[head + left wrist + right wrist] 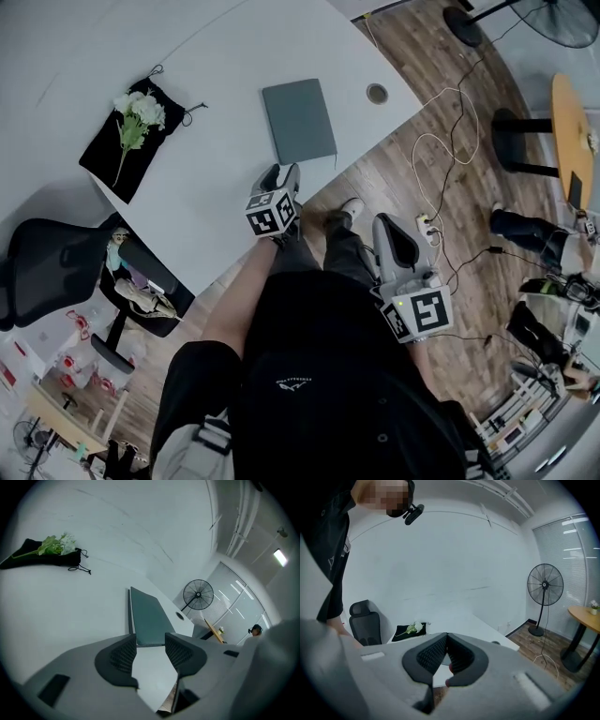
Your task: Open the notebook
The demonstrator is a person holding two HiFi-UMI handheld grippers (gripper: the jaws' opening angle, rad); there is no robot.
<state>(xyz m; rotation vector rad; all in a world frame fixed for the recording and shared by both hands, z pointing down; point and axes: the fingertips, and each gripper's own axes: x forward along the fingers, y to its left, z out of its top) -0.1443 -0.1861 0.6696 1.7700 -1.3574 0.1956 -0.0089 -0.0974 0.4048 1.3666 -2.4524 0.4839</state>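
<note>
Table [216,56]: white, fills upper left of head view.
Notebook [299,119]: closed, flat on table, upper centre; long axis runs up-frame, top leaning slightly left. Seen in head and left gripper views only.
Left gripper [150,641]: released, empty, just short of notebook's near short edge.
Right gripper [446,641]: clenched on nothing; head view places it off the table.

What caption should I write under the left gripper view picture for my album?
Open left tool aims at the closed notebook on the white table, flowers lying beyond.
</note>
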